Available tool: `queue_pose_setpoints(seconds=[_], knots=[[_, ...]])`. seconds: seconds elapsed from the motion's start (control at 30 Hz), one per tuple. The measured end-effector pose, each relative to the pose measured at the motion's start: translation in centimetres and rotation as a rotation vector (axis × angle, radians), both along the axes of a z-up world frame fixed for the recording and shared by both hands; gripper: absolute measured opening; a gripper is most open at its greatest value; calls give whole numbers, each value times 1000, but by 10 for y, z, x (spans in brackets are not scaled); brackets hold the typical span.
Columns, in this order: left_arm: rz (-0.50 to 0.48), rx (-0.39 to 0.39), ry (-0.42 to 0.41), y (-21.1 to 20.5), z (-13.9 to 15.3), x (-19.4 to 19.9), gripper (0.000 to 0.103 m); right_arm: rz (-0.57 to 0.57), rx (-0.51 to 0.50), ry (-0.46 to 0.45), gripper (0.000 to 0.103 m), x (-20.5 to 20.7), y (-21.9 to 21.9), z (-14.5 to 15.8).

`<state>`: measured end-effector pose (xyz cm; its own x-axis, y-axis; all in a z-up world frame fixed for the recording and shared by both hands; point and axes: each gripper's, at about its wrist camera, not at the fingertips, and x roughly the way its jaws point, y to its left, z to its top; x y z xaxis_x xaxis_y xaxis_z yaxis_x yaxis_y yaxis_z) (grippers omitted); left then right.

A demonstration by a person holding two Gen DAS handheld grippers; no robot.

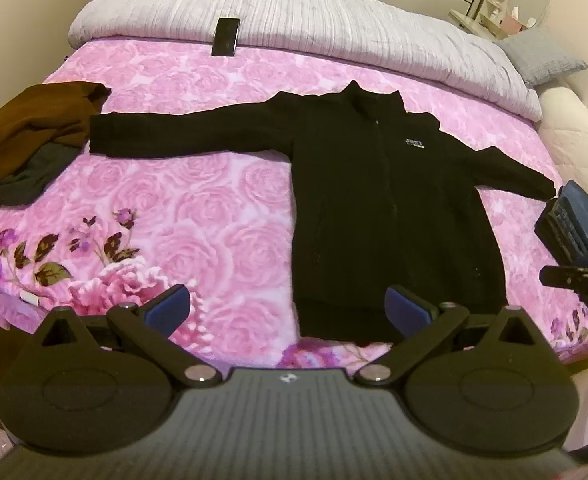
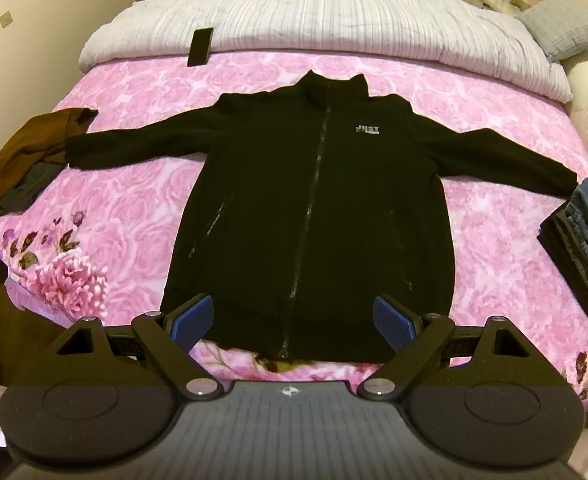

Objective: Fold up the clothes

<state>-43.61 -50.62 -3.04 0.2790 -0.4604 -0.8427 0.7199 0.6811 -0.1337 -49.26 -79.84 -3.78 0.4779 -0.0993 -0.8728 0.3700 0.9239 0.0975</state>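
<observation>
A black zip jacket (image 1: 386, 204) lies flat and face up on the pink floral bedspread (image 1: 198, 200), both sleeves spread out, collar toward the pillows. It also shows in the right wrist view (image 2: 310, 208). My left gripper (image 1: 288, 306) is open and empty, hovering near the jacket's lower left hem. My right gripper (image 2: 294, 318) is open and empty, above the middle of the hem. Part of the right gripper (image 1: 574, 280) shows at the right edge of the left wrist view.
A heap of brown and grey clothes (image 1: 26, 140) lies at the left by the sleeve cuff. A stack of folded dark garments (image 2: 582, 248) sits at the right edge. A black phone (image 1: 226, 36) rests on the white duvet (image 1: 334, 20).
</observation>
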Motion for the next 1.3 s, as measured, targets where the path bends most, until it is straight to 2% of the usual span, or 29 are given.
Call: queue_pose_setpoints(seconds=[0.23,0.43,0.6,0.7,0.83,0.9,1.0,1.07,1.13,1.3], knots=[[-35,13,5,6,-15,62,102,-32,-5,-7,89,51,24,-1],[-98,36,13,23,-32,165,102,-89,-14,22,89,138,74,-6],[-148,66,9,46,-35,251,102,-61,-10,14,89,221,133,-2],[-137,91,-11,60,-36,302,102,9,-26,-40,89,273,176,5],[-42,107,-31,83,-36,356,102,127,-17,-77,89,336,227,6],[11,94,-14,93,-37,378,102,196,-4,-99,89,363,247,4],[14,92,-17,94,-39,403,102,319,15,-148,89,397,275,-5],[11,92,-21,94,-40,419,102,375,37,-143,89,419,291,-23],[9,92,-25,95,-42,435,102,413,47,-86,89,443,312,-42],[-15,91,-31,91,-48,477,102,389,95,-69,89,473,341,-55]])
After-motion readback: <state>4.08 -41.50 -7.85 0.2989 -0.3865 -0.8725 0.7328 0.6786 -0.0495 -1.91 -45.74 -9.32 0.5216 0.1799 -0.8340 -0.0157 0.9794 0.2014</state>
